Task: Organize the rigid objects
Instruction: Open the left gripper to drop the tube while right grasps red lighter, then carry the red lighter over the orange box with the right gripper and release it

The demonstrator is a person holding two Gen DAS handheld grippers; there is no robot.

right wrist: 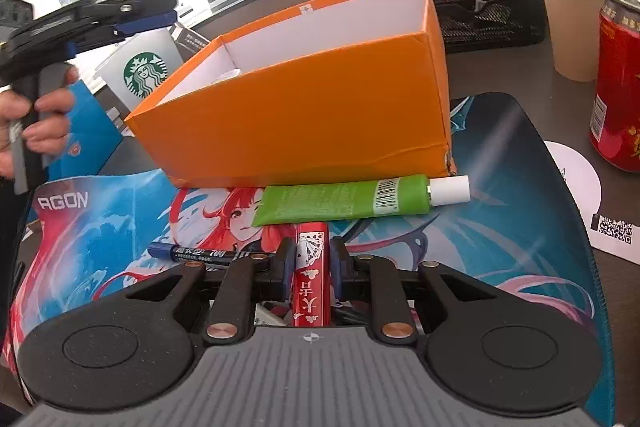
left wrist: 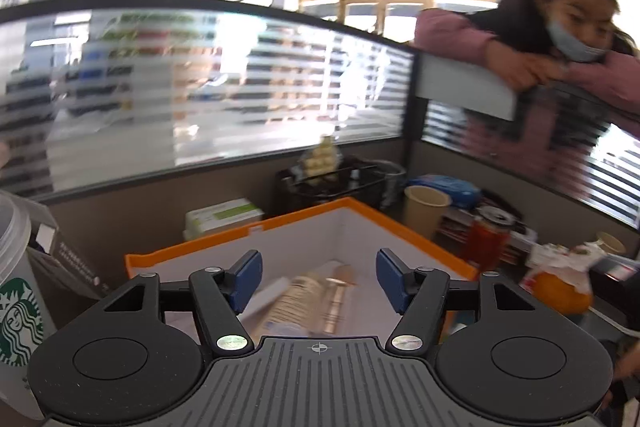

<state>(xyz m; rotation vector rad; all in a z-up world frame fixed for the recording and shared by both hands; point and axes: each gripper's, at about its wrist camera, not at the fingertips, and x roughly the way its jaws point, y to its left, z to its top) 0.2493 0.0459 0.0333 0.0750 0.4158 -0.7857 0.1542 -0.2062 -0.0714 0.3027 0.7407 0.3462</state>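
My left gripper (left wrist: 319,281) hangs open over the orange box (left wrist: 416,237), with nothing between its blue pads. Inside the box lie a blurred pale bottle (left wrist: 300,301) and a gold stick (left wrist: 334,303). In the right wrist view the same gripper (right wrist: 132,15), held by a hand (right wrist: 44,123), is above the left end of the box (right wrist: 296,115). My right gripper (right wrist: 311,259) is shut on a red playing-card pack (right wrist: 311,279), low over the mouse mat (right wrist: 100,219). A green tube (right wrist: 340,205) lies against the box's front wall. A blue-capped marker (right wrist: 200,254) lies left of the pack.
A Starbucks cup (right wrist: 144,71) stands left of the box. To the right are a paper cup (right wrist: 576,27), a red can (right wrist: 620,87) and a black mesh organizer (right wrist: 488,7). A person (left wrist: 540,67) leans on the partition at the back right.
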